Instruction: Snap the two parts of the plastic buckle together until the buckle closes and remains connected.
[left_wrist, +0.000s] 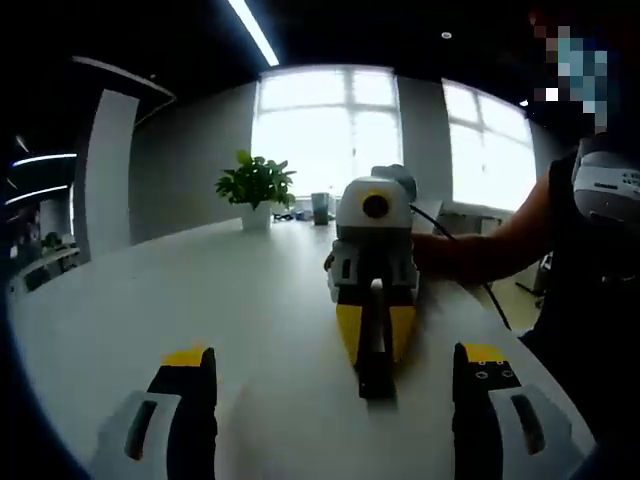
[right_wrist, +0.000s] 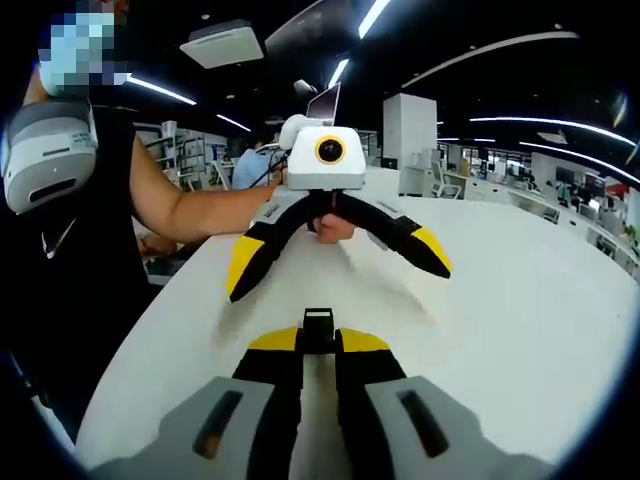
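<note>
A small black plastic buckle piece (right_wrist: 318, 322) sticks out between the yellow tips of my right gripper (right_wrist: 318, 340), which is shut on it just above the white table (right_wrist: 520, 300). In the left gripper view the same black piece (left_wrist: 376, 378) shows at the tip of the right gripper (left_wrist: 375, 345), which points toward the camera. My left gripper (left_wrist: 335, 352) stands wide open with nothing between its jaws. In the right gripper view it faces me across the table, its jaws (right_wrist: 338, 262) spread apart. Whether the black piece is one half or both halves of the buckle I cannot tell.
A potted plant (left_wrist: 255, 185) and a cup (left_wrist: 320, 207) stand at the table's far end near bright windows. The person (right_wrist: 70, 230) holding the grippers stands at the table's edge. White tabletop (left_wrist: 150, 290) stretches out to the left.
</note>
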